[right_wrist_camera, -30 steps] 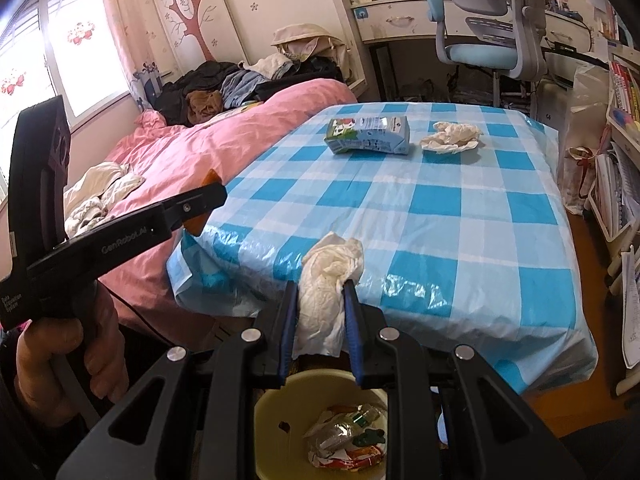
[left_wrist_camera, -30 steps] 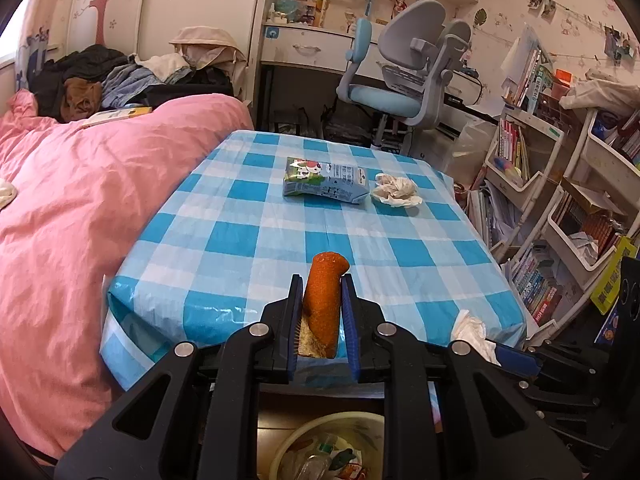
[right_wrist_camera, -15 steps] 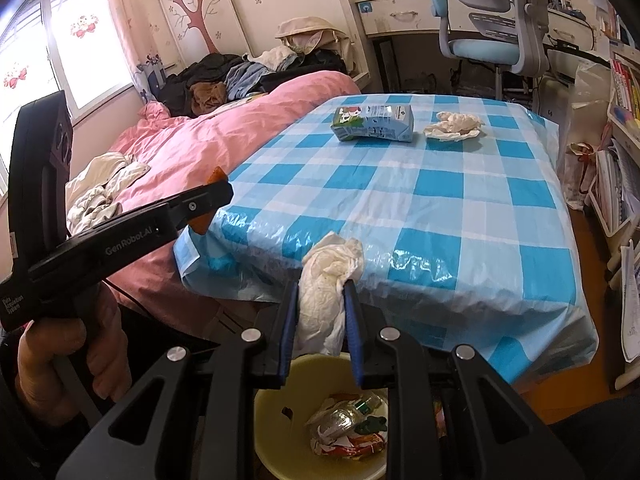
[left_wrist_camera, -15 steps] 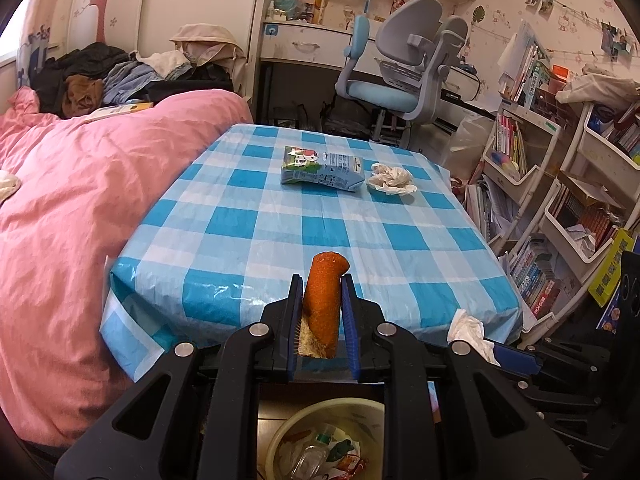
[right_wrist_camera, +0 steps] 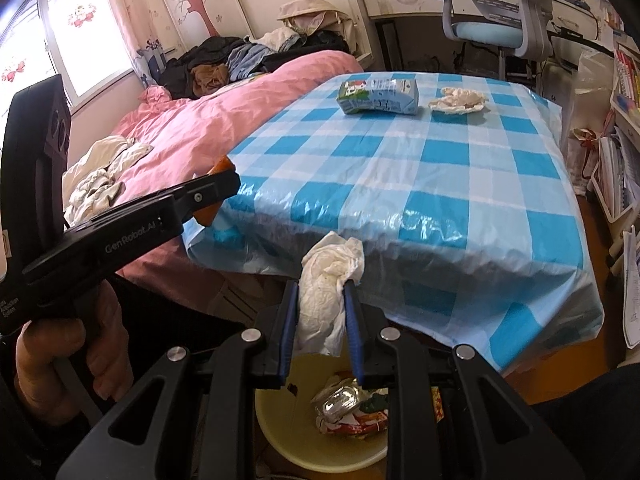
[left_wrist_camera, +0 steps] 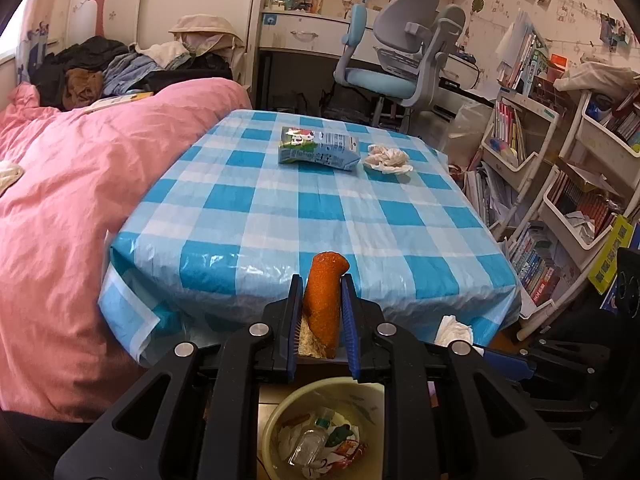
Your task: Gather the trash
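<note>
Left wrist view shows my left gripper (left_wrist_camera: 320,312) with its fingers (left_wrist_camera: 295,320) closed tight on an orange peel (left_wrist_camera: 323,300), which stands upright between the pads with its pale inner side toward the left pad. Below the fingers sits a pale yellow bin (left_wrist_camera: 276,416) on the floor, with a clear bottle and crumpled wrappers inside. Just past the fingers lies the near edge of the surface (left_wrist_camera: 304,208), covered in a blue and white checked plastic cloth. At the far end of it a flattened milk carton (left_wrist_camera: 316,154) lies on its side, and just to its right a crumpled tissue (left_wrist_camera: 387,159) rests on the cloth, close to the carton but apart from it. A pink duvet (left_wrist_camera: 72,184) fills the left, and a blue and grey desk chair (left_wrist_camera: 396,68) stands beyond the far edge. From the right wrist view, my right gripper (right_wrist_camera: 322,308) has its fingers (right_wrist_camera: 289,320) pinched on a white tissue wad (right_wrist_camera: 326,280), whose top bulges above the pads. It hangs over the same bin (right_wrist_camera: 280,420), near the surface's front edge. My left hand (right_wrist_camera: 60,364) grips the other tool at the left, the orange peel's tip (right_wrist_camera: 222,166) showing at its fingers
</note>
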`<act>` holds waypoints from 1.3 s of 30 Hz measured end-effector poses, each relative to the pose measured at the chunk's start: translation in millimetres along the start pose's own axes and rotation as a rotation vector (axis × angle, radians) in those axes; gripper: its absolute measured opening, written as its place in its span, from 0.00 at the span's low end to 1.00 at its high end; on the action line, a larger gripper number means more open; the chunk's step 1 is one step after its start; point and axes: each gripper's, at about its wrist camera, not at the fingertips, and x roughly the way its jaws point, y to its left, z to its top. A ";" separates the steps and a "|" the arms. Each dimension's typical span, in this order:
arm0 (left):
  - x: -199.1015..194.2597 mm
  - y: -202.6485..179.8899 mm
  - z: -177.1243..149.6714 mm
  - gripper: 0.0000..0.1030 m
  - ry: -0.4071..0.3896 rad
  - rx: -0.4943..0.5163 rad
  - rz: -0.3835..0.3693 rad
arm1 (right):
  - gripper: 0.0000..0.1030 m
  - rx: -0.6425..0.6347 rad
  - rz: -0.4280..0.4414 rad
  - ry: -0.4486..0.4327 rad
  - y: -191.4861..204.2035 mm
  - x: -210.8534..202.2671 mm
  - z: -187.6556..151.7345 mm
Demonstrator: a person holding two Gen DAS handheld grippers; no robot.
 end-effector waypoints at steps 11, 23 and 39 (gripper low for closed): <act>-5.2 -5.5 -14.8 0.18 0.026 0.016 0.006 | 0.25 -0.004 0.009 0.038 4.7 0.4 -10.0; -8.6 -8.4 -29.2 0.18 0.061 0.022 0.014 | 0.25 -0.006 0.016 0.076 7.9 2.3 -17.5; -11.7 -13.1 -46.1 0.18 0.106 0.030 0.014 | 0.25 -0.007 0.018 0.117 11.8 3.3 -27.7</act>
